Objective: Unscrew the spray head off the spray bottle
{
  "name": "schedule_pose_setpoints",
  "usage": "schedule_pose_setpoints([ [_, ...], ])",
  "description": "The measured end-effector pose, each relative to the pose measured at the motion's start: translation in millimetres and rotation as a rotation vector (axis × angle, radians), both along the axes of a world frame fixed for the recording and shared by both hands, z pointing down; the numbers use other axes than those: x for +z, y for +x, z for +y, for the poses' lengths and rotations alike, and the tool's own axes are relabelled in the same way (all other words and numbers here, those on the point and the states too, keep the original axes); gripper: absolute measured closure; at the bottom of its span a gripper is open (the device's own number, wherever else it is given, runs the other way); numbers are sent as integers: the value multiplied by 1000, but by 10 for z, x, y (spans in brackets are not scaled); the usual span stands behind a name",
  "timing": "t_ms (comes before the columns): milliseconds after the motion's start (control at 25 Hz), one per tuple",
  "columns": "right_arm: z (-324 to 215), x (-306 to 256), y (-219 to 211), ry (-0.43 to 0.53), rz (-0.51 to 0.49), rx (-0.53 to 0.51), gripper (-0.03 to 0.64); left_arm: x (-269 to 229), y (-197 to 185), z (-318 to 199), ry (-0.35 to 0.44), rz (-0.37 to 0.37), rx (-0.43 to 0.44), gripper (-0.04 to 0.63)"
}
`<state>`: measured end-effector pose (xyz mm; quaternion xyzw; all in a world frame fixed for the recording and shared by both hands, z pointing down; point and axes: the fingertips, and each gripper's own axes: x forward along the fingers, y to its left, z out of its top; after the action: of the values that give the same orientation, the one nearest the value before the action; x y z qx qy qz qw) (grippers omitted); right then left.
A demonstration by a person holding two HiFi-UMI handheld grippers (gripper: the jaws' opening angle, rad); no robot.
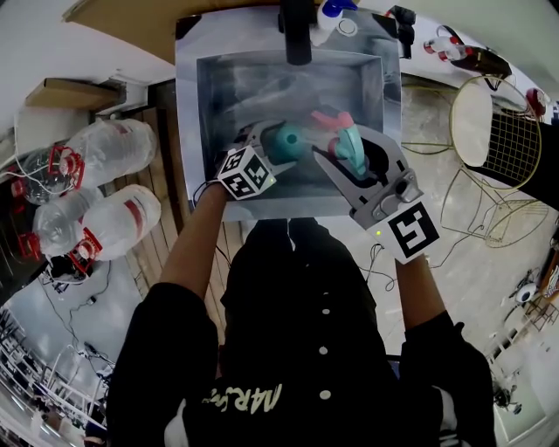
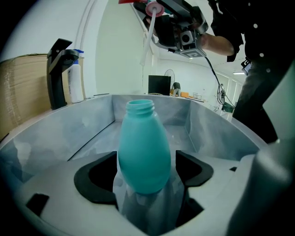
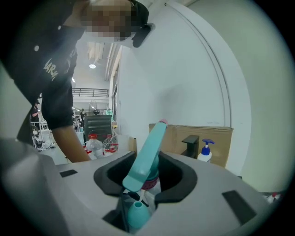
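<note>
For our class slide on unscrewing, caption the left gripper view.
Left gripper clamps the headless teal bottle in the sink; right gripper holds the spray head above.

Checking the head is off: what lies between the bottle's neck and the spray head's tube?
Nothing. In the left gripper view the spray bottle neck is open, and the dip tube of the spray head hangs clear above it.

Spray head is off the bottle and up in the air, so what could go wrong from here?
Only the right gripper holds the spray head over the sink; if it slipped, it would likely fall in. Its dip tube hangs bare and could drip. The bottle in the left gripper has an open neck, so tipping it might spill whatever is inside.
</note>
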<state>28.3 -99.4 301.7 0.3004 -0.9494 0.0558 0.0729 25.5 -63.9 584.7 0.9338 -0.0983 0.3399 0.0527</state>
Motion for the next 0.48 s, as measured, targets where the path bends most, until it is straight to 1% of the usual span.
schedule_pose_setpoints([
  [120, 25, -80, 80, 4, -13, 27, 462, -68, -77, 23, 9, -26, -21, 207],
  [240, 11, -146, 198, 22, -20, 62, 462, -230, -131, 12, 22, -28, -51, 207],
  [280, 15, -150, 243, 27, -13, 74, 462, -298, -133, 21, 36, -35, -56, 207],
  [400, 66, -102, 385, 31, 30, 98, 462, -468, -167, 78, 87, -87, -59, 215],
  [440, 85, -95, 422, 31, 34, 106, 462, -531, -192, 98, 103, -100, -64, 236],
  [480, 102, -99, 453, 32, 34, 116, 462, -606, -224, 112, 122, -108, -76, 282],
])
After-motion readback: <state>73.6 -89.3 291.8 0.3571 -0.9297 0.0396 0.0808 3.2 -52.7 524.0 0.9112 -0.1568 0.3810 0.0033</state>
